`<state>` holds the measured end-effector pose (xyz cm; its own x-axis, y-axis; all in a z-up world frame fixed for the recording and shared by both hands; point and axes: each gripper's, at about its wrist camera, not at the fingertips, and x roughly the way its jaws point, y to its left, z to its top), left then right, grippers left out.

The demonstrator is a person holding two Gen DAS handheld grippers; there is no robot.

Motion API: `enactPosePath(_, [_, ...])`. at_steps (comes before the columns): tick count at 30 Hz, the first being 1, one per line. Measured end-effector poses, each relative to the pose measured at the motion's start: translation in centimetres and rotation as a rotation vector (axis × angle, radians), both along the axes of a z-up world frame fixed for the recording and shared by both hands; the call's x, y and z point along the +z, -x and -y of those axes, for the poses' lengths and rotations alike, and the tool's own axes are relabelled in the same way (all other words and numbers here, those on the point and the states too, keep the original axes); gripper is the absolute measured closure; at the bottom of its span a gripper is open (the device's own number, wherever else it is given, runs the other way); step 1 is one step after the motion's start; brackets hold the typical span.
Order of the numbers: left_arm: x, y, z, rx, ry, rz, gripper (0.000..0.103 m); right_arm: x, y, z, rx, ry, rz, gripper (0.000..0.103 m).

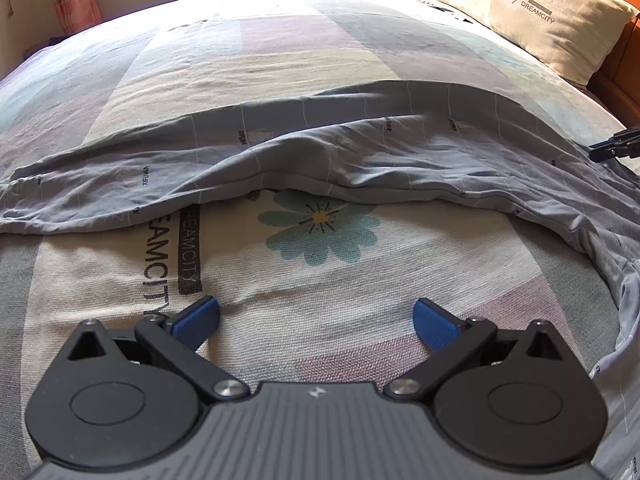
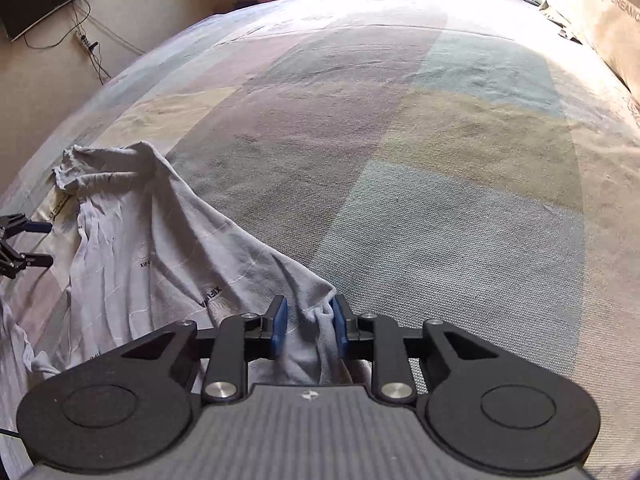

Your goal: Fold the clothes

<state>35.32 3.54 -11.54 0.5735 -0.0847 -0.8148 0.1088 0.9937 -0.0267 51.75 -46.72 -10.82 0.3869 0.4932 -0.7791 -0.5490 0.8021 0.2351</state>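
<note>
My right fingers (image 2: 309, 322) pinch a bunched corner of the grey shirt (image 2: 160, 240) near the bed's (image 2: 400, 160) edge, ready to fold; my left fingers (image 1: 316, 320) hang released.

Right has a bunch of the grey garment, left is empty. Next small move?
Probably send the open left gripper forward to pinch the grey garment: only the right gripper holds cloth, and the far end still lies crumpled.
</note>
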Motion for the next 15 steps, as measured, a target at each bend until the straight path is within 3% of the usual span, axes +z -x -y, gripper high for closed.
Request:
enactPosePath(1, [0.0,0.0,0.0,0.003,-0.002,0.002,0.001,0.1,0.1,-0.1,-0.003,0.011,0.012,0.092])
enactPosePath(3, [0.0,0.1,0.1,0.003,-0.005,0.005,0.001,0.3,0.4,-0.1,-0.014,0.027,0.049,0.097])
enactPosePath(5, [0.0,0.1,0.0,0.004,-0.003,0.005,0.001,0.7,0.7,0.2,-0.041,0.031,0.090,0.097])
enactPosePath(10, [0.0,-0.3,0.1,0.008,-0.009,-0.008,0.001,0.2,-0.5,1.2,-0.139,0.015,0.060,0.097])
enactPosePath(12, [0.1,-0.2,0.0,0.006,-0.006,-0.008,0.001,0.1,-0.5,0.5,-0.166,0.056,0.061,0.095])
enactPosePath(13, [0.1,-0.1,0.0,0.003,-0.006,-0.009,0.001,0.5,-0.2,0.2,-0.182,0.075,0.082,0.088])
enactPosePath(15, [0.3,0.2,0.2,-0.013,-0.013,-0.017,0.001,1.6,0.6,-0.1,-0.228,0.092,0.126,0.085])
